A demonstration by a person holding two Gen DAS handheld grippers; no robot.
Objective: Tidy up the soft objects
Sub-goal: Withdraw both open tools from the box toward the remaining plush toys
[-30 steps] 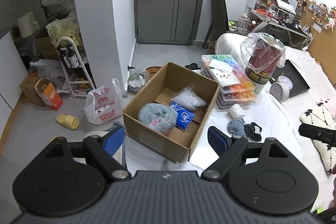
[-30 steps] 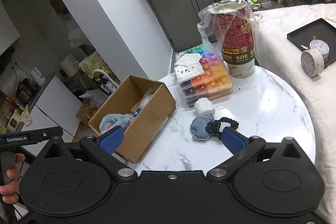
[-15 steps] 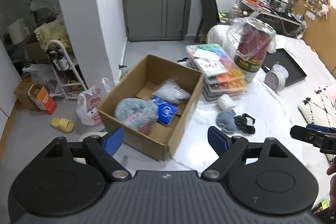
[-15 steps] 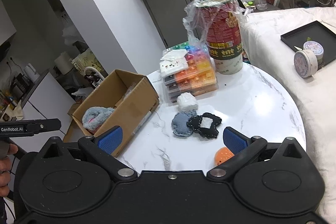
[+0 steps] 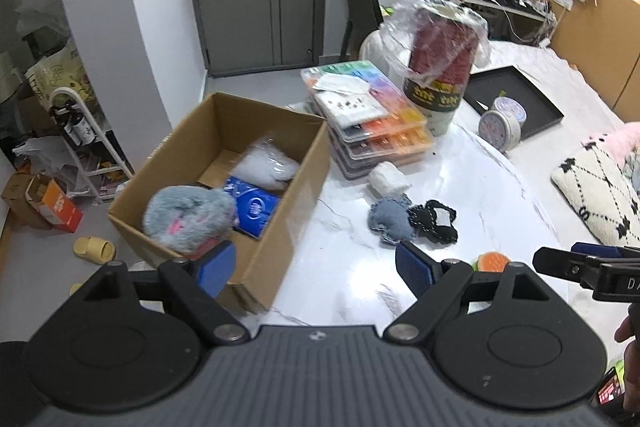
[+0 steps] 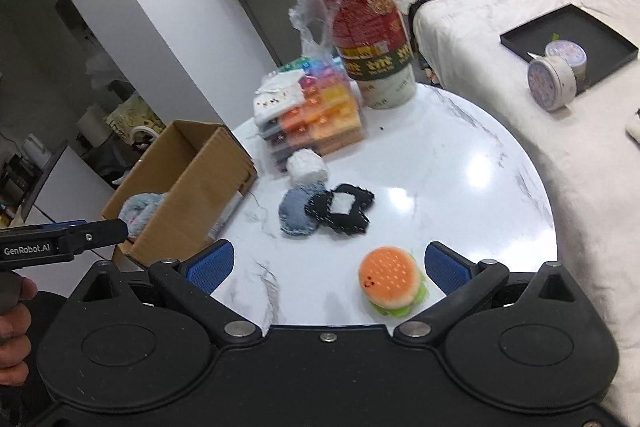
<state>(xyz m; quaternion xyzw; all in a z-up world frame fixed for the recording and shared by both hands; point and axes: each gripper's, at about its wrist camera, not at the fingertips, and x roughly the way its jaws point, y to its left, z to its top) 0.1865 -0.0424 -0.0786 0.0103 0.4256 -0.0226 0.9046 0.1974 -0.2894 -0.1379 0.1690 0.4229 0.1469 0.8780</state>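
Both grippers, left [image 5: 316,269] and right [image 6: 326,267], are spread wide and empty. The burger [image 6: 392,281] is seen whole only from the right wrist; the box [image 5: 280,211] interior only from the left.

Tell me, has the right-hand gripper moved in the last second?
Yes. The right gripper has come down toward the table; the burger toy, unseen before, now sits between its open jaws.

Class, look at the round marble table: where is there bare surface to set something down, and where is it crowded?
Bare: the table right of the black patch, out to the bed-side rim, and the strip between the burger toy and the cardboard box. Crowded: the far-left part, with bead cases, tall cup, white roll and denim patch.
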